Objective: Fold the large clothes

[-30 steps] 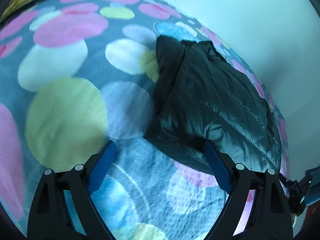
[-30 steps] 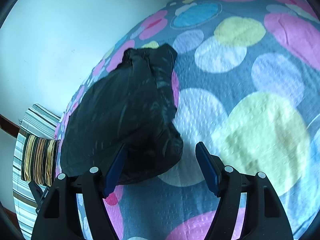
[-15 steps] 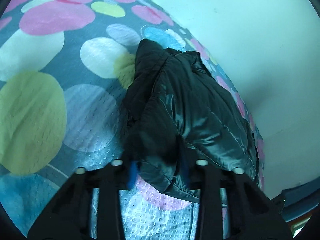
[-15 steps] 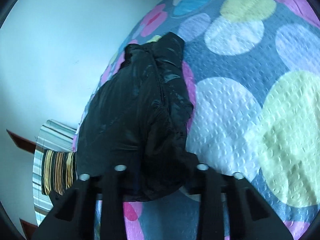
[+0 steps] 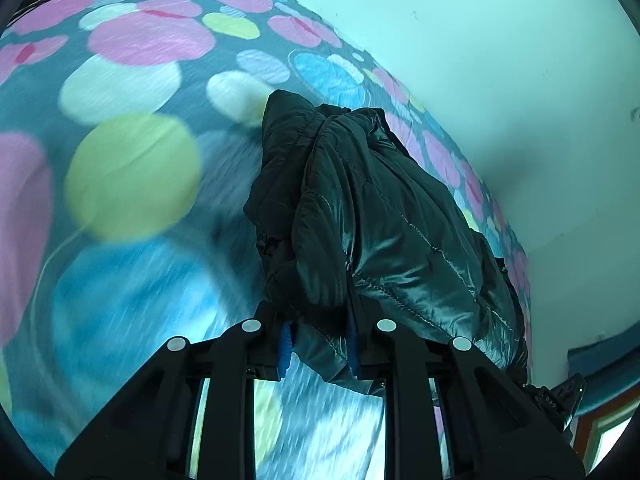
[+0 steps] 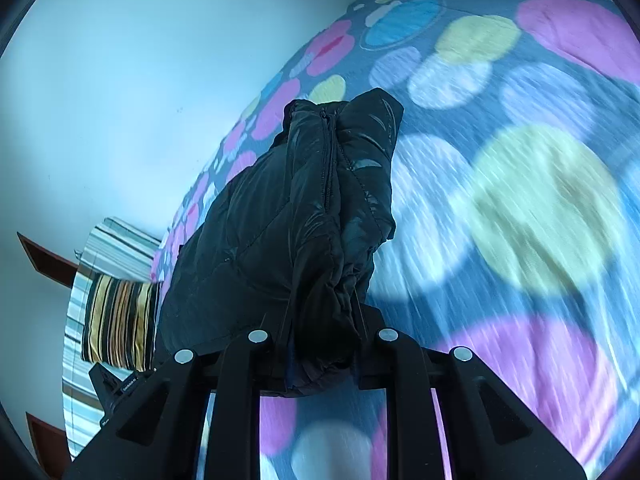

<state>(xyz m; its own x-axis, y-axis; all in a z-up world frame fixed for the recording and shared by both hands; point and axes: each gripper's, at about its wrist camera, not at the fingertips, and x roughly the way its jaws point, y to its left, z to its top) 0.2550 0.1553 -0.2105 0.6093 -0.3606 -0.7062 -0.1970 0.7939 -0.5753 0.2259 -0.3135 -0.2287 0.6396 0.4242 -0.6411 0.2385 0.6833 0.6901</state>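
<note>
A black quilted puffer jacket (image 5: pixel 392 220) lies bunched on the polka-dot bedspread (image 5: pixel 132 168). My left gripper (image 5: pixel 318 344) is shut on the jacket's near edge, its blue pads almost hidden in the fabric. In the right wrist view the same jacket (image 6: pixel 288 216) shows its zipper running up the middle. My right gripper (image 6: pixel 320 360) is shut on another part of the near edge. The held edge is raised off the bedspread (image 6: pixel 532 208), which is motion-blurred in both views.
A pale wall (image 5: pixel 480 40) runs along the far side of the bed. A striped pillow (image 6: pixel 116 316) lies by the headboard at the left of the right wrist view. The other gripper's body (image 5: pixel 560 396) shows at the lower right of the left wrist view.
Both grippers were open before the jacket's edge a second ago. They have closed on it and lifted it, and the jacket now stands bunched up between them.
</note>
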